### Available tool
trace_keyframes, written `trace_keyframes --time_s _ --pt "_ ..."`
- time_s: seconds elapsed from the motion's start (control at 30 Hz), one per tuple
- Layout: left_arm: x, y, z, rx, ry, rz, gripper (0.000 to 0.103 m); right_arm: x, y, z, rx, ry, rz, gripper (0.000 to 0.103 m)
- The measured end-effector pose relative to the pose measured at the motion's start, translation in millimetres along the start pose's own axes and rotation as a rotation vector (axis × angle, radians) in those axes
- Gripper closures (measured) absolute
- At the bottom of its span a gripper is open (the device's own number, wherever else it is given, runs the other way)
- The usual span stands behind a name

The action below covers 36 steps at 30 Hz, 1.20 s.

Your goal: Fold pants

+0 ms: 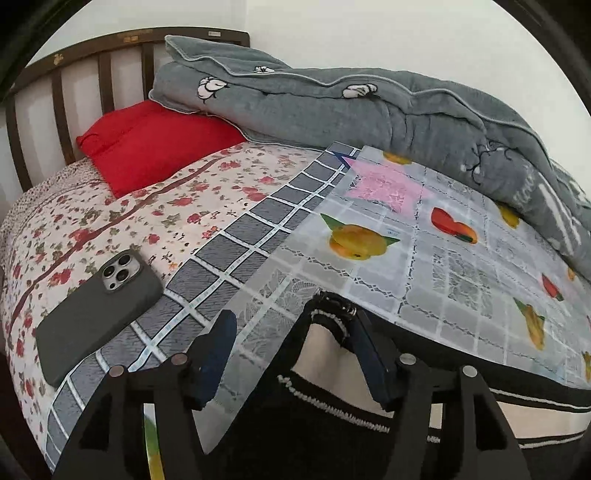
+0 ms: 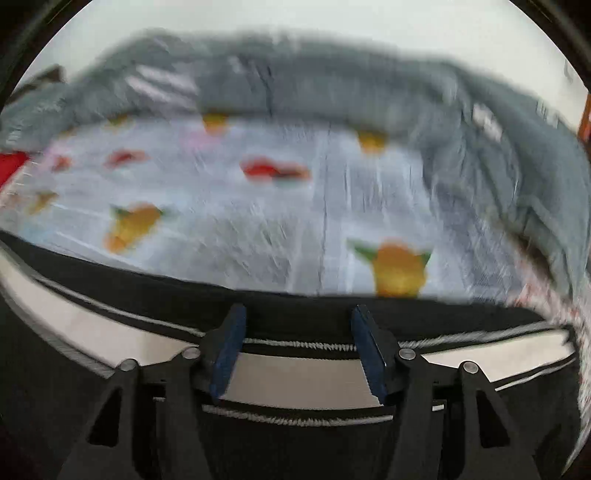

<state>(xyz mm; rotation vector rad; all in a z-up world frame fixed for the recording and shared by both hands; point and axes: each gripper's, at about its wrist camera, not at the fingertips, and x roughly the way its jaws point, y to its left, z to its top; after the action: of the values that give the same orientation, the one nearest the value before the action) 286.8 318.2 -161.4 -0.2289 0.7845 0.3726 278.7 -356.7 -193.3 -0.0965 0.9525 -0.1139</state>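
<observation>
A: Left wrist view: black pants (image 1: 325, 417) with cream stripe lie along the near bed edge. My left gripper (image 1: 291, 350) stands half open, gripping nothing.

B: Right gripper (image 2: 299, 347) likewise, over the stripe. Plastic sheet (image 2: 280, 221) beyond.

We see both views framed by a round fisheye border, with black corners outside the circle and straight lines bowing toward the edges. In the left wrist view the light is soft, even and bright; the white wall (image 1: 369, 33) at the top is nearly washed out. Shadows are faint, only a thin dark one under the phone (image 1: 98, 314) at lower left. The plastic sheet (image 1: 424, 236) shows a mild sheen at centre right. This view is sharp throughout. The right wrist view is heavily smeared by motion: the grey blanket (image 2: 332, 81) across the top and the fruit prints blur into streaks, while the fingers (image 2: 227, 347) at the bottom stay fairly crisp.
</observation>
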Motion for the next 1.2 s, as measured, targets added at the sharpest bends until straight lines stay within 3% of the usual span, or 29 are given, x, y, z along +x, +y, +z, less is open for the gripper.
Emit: trace_keyframes --time_s 0.17,0.27,0.53,0.8,1.1,1.2 --pt "-27 4 -4 -0.004 -0.007 0.001 0.041 -9 -5 2 0.097 -0.022 0.016 0.046" --pt "-50 7 -12 -0.027 -0.011 -0.049 0.041 -34 2 -4 0.124 -0.046 0.073 0.046" --pt "-100 8 -54 -0.042 0.018 -0.195 0.041 -95 34 -21 0.145 -0.163 0.105 0.046" --pt "-128 24 -98 -0.014 -0.029 -0.29 0.041 -134 44 -54 0.162 -0.181 0.103 0.046" --pt "-129 76 -141 -0.101 0.017 -0.324 0.041 -153 54 -77 0.149 -0.224 0.103 0.046" --pt "-114 88 -144 -0.183 0.042 -0.379 0.041 -148 58 -80 0.155 -0.213 0.117 0.046"
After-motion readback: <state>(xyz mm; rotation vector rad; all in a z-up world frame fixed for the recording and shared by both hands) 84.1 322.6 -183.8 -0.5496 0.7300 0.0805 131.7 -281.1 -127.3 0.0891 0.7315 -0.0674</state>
